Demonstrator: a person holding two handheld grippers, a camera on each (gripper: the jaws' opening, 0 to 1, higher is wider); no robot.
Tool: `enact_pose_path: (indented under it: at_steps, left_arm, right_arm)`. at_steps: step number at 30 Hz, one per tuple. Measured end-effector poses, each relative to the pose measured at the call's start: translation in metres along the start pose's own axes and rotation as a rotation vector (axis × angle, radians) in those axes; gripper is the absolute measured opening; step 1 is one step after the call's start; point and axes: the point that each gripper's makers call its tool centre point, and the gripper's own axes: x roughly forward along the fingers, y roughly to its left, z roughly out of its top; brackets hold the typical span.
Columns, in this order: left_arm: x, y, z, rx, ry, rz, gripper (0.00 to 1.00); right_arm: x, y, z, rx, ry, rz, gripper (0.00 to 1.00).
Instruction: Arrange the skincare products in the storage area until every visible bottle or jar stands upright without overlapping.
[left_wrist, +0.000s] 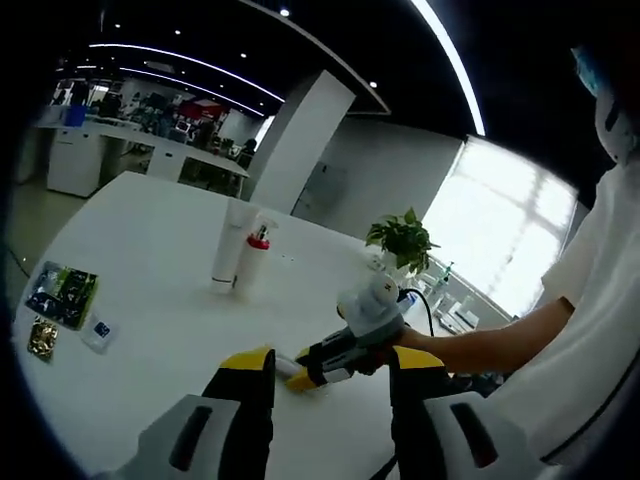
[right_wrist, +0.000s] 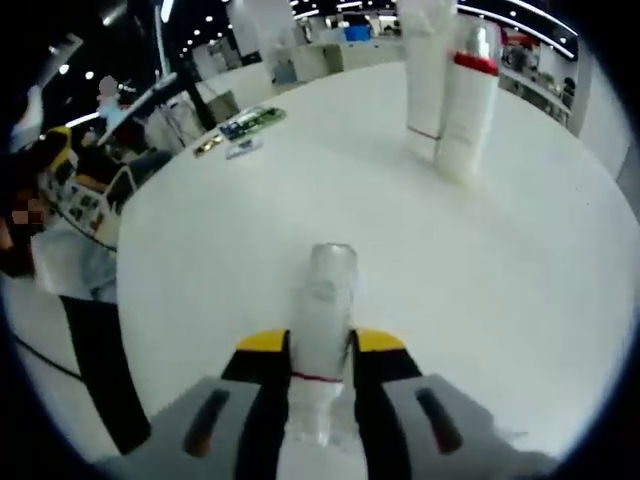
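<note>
A tall white tube (left_wrist: 228, 245) and a white bottle with a red collar (left_wrist: 253, 262) stand upright side by side at mid-table. In the right gripper view the same tube (right_wrist: 425, 60) and red-collared bottle (right_wrist: 470, 90) stand at the top right. My right gripper (right_wrist: 321, 345) is shut on a white bottle with a clear cap (right_wrist: 324, 300), which points forward along the jaws above the table. My left gripper (left_wrist: 333, 360) is open with its yellow-tipped jaws wide apart. The right gripper (left_wrist: 305, 372) reaches in between them from the right, with the white bottle's end (left_wrist: 286, 366) showing at its tip.
Several flat packets lie near the table's left edge: a green-black one (left_wrist: 60, 293), a gold one (left_wrist: 42, 338) and a small white one (left_wrist: 100, 332). A potted plant (left_wrist: 400, 240) stands at the far side. The white table (left_wrist: 150, 230) is round. A person's arm (left_wrist: 480, 345) holds the right gripper.
</note>
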Motion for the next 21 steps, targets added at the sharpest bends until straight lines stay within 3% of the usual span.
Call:
enact_pose_path:
  at_steps: [10,16,21]
  left_arm:
    - [0.000,0.005,0.002,-0.018,-0.015,0.014,0.47]
    - [0.005,0.008,0.004,-0.047,-0.020,0.011,0.47]
    - [0.012,0.017,0.006,-0.148,-0.030,0.033,0.50]
  right_arm:
    - [-0.006,0.000,0.005,0.006,-0.058,0.021,0.18]
    - [-0.028,0.016,0.034,-0.023,-0.206,0.096,0.18]
    - [-0.071,0.043,0.067,-0.100,-0.384,0.148,0.18]
